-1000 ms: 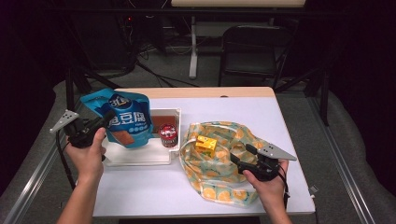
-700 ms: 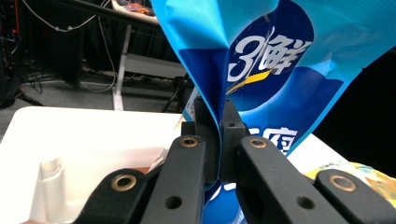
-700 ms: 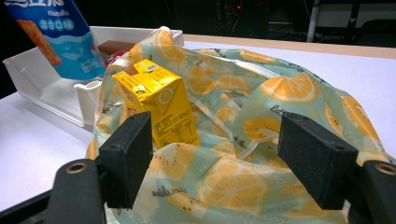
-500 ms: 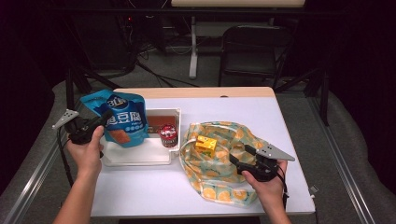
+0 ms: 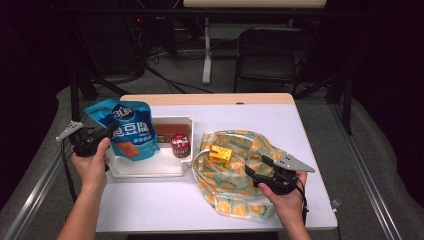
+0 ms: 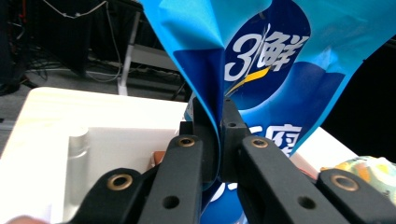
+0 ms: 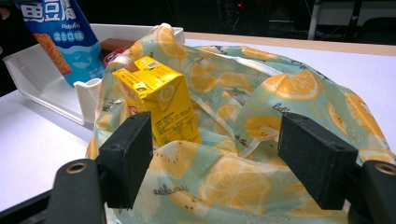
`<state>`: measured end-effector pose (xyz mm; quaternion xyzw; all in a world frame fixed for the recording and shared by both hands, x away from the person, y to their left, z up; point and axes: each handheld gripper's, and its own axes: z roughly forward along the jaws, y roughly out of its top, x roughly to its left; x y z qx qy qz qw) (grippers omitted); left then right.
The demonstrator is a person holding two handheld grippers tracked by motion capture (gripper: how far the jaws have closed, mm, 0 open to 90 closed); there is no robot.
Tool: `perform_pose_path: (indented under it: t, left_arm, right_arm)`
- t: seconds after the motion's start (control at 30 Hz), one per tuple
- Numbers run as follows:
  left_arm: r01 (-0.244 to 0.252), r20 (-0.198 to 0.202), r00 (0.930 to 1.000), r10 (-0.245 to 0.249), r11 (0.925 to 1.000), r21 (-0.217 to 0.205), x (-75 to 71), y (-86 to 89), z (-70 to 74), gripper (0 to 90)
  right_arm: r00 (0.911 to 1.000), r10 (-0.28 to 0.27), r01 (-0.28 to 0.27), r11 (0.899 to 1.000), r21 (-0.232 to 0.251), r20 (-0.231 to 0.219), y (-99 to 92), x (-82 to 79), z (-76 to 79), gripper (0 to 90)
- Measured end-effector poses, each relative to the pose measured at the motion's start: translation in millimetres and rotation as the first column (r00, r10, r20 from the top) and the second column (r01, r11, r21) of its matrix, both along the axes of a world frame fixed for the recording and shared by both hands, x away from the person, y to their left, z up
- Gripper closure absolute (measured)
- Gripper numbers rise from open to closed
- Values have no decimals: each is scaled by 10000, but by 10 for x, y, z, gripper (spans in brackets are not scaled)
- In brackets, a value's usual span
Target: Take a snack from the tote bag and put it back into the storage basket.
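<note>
A blue snack bag [image 5: 125, 132] hangs upright over the left end of the white tray [image 5: 145, 172]. My left gripper [image 5: 111, 129] is shut on the bag's left edge. In the left gripper view the black jaws [image 6: 215, 135] pinch a fold of the blue bag [image 6: 280, 60]. A red can [image 5: 180, 145] stands in the tray. A yellow drink carton [image 5: 220, 155] rests on an orange-print cloth bag [image 5: 235, 195]. My right gripper [image 5: 252, 170] lies open on the cloth bag [image 7: 233, 182], with the carton [image 7: 159, 100] just beyond its left pad.
A reddish flat pack [image 5: 170, 129] lies at the back of the tray. The table's front edge [image 5: 200, 230] is close to both hands. A dark chair [image 5: 275, 55] and cables stand beyond the far edge.
The left hand has lowered the blue bag a little toward the tray. The right gripper has stayed where it was.
</note>
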<state>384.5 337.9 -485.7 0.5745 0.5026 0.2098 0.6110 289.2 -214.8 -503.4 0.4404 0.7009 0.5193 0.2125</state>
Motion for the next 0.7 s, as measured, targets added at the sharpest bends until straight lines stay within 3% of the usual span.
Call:
perform_pose_path:
  t: [0.07, 0.2, 0.3, 0.33, 0.5, 0.63, 0.7]
  left_arm:
    - [17, 40, 10000, -16, 9997, -247, -6, 27, -18, 846]
    - [-340, -8, 9994, 341, 9988, 359, -50, -13, -6, 672]
    - [-713, -198, 9971, 732, 9937, 862, -95, -56, 8, 512]
    - [-809, -305, 9960, 842, 9919, 976, -102, -63, 9, 424]
    - [-1216, -792, 9880, 1326, 9840, 1298, -152, -70, -24, 209]
    - [-1293, -812, 9864, 1432, 9792, 1564, -245, -91, -35, 158]
    - [-1238, -783, 9873, 1382, 9784, 1656, -307, -116, -40, 156]
  right_arm:
    - [10000, 0, 0, 10000, -14, -34, 4, 2, -1, 266]
    - [10000, 33, -33, 10000, -37, 18, 20, -6, 5, 266]
    - [10000, 26, -26, 10000, -9, 39, 25, -8, 3, 266]
    - [10000, 9, -9, 10000, 3, 56, 25, -10, 5, 266]
    - [10000, 2, -2, 10000, -2, 16, 14, -12, 12, 266]
    - [10000, 41, -40, 9995, 317, -32, 16, -9, 30, 266]
    - [10000, 84, -83, 9998, 187, -7, 28, -13, 48, 266]
